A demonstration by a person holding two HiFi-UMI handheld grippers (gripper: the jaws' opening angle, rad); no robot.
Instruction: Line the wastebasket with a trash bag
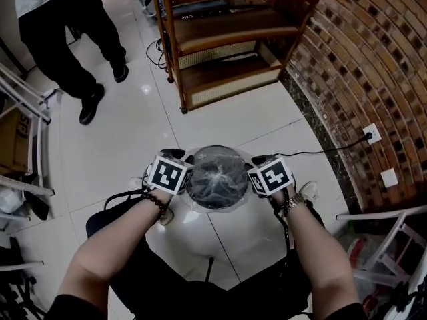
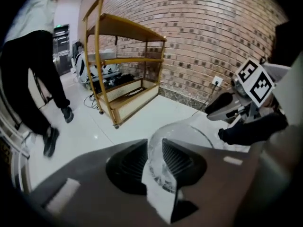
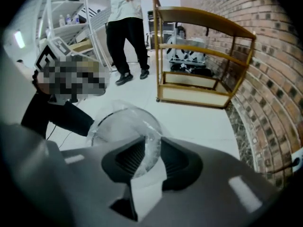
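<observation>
The basket (image 1: 215, 148) stands on the white floor (image 1: 133, 125), right in front of the person. The clear bag (image 1: 219, 173) is already draped over its mouth and bunched round its sides. The left gripper (image 2: 154, 162) straddles the rim on its side, jaws slightly parted, with film and rim standing between the pads and no squeeze showing. Opposite, the right gripper (image 3: 149, 161) mirrors it, jaws apart too, bag film in the gap. Beyond are a wooden shelf (image 1: 227, 39), a brick wall (image 1: 373, 59) and a bystander (image 1: 67, 32) well off.
</observation>
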